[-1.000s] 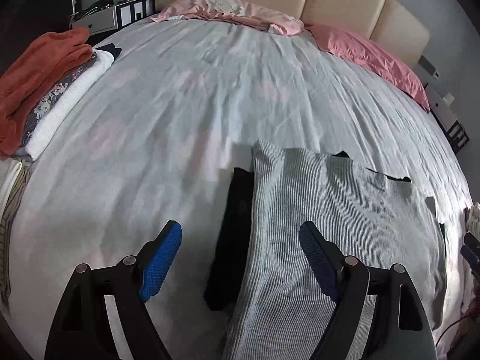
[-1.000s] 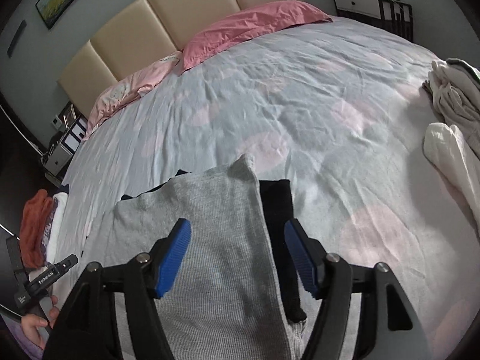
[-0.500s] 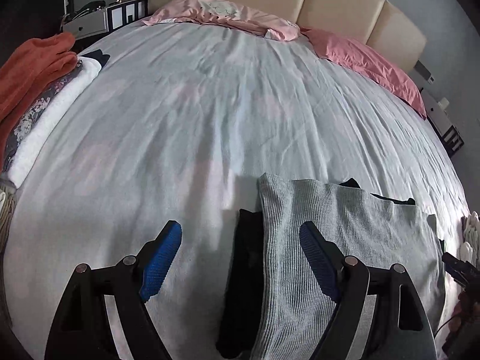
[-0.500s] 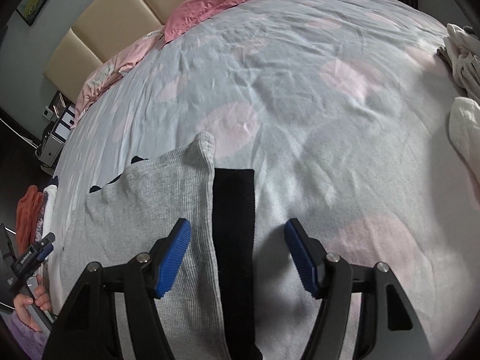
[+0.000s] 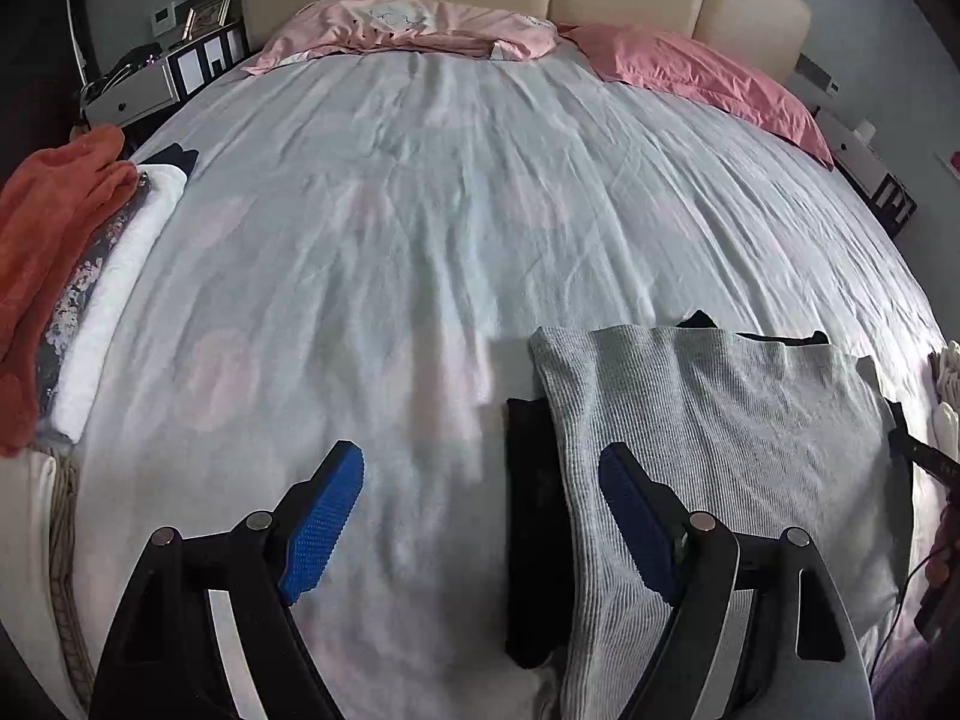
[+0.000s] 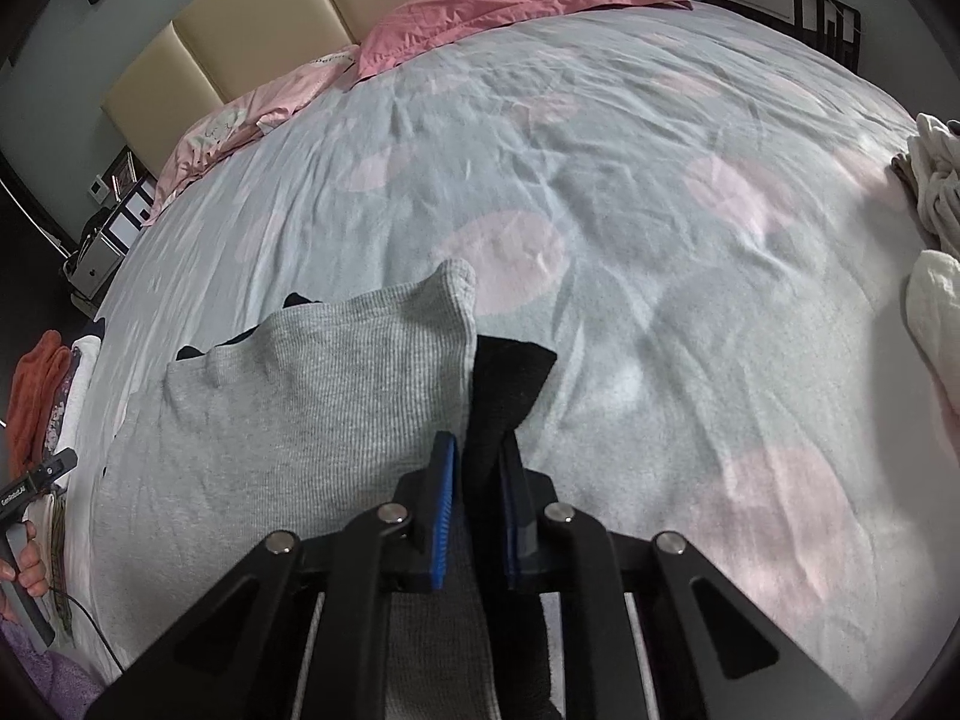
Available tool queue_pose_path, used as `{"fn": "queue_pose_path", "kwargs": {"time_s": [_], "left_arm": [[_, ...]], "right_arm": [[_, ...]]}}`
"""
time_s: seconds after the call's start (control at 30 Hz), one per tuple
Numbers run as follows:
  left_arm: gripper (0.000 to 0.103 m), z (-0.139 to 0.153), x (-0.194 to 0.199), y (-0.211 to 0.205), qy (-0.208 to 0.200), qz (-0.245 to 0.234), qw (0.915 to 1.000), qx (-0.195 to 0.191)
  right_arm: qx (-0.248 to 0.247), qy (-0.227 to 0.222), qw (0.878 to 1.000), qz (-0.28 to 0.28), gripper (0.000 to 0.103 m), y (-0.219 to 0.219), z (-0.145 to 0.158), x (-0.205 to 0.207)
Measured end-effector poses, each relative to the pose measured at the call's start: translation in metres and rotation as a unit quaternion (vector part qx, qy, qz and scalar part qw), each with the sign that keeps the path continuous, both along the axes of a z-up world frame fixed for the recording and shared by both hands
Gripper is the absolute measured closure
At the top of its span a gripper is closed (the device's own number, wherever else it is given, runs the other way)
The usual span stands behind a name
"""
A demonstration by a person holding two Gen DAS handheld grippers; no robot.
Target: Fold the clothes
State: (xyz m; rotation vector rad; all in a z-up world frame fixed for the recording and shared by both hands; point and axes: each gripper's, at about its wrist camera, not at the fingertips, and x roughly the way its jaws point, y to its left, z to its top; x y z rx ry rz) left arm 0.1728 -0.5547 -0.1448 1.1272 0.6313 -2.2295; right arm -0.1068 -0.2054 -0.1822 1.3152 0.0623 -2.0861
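A grey ribbed garment [image 5: 714, 450] is spread flat near the foot of a wide bed [image 5: 420, 228] covered in a pale sheet with faint pink circles. Black cloth [image 6: 507, 387] shows along both of its long sides and peeks out at its far edge; whether this is one piece with the grey knit or a separate layer cannot be told.

In the right wrist view, the right gripper [image 6: 474, 480] is seen closed tight on the black strip beside the grey panel, with the strip raised into a peak just ahead of the blue pads. In the left wrist view, the left gripper [image 5: 480, 513] is held with its jaws wide apart and nothing between them, above the bare sheet and the other black strip [image 5: 531, 516].

A stack of folded clothes [image 5: 66, 294] lies at the left edge of the bed, and loose pale clothes [image 6: 936, 240] lie at the right edge.

Some risks can be judged from here. Only a narrow pinch of soft cloth is held, so it could slip free if pulled sharply. If the strip is drawn across while the other side is left unheld, the grey panel could be dragged askew and wrinkled, spoiling a straight fold.
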Motion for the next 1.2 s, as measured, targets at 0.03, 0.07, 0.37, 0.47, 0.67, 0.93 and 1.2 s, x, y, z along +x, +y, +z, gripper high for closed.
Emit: {"fn": "queue_pose_path", "kwargs": {"time_s": [0.03, 0.07, 0.37, 0.47, 0.67, 0.93, 1.2], "left_arm": [[0.021, 0.002, 0.003, -0.001, 0.004, 0.0, 1.0, 0.0], [0.021, 0.005, 0.006, -0.001, 0.008, 0.0, 1.0, 0.0], [0.021, 0.023, 0.027, -0.005, 0.038, -0.003, 0.9993, -0.008], [0.021, 0.028, 0.034, -0.011, 0.059, 0.004, 0.9983, 0.0], [0.021, 0.035, 0.054, -0.032, 0.093, 0.029, 0.995, 0.02], [0.021, 0.028, 0.064, -0.053, 0.106, 0.041, 0.9919, 0.056], [0.021, 0.016, 0.069, -0.069, 0.115, 0.059, 0.9878, 0.088]], "right_arm": [[-0.001, 0.005, 1.0, 0.004, 0.09, -0.003, 0.006, 0.004], [-0.002, 0.011, 1.0, 0.007, 0.091, -0.006, 0.012, 0.009], [-0.007, 0.057, 0.998, 0.038, 0.091, -0.038, 0.067, 0.053], [-0.015, 0.063, 0.997, 0.05, 0.091, -0.059, 0.083, 0.07], [-0.02, 0.076, 0.994, 0.079, 0.092, -0.116, 0.107, 0.104], [-0.016, 0.069, 0.988, 0.14, 0.092, -0.211, 0.104, 0.157], [0.021, 0.035, 0.983, 0.178, 0.092, -0.284, 0.05, 0.187]]}}
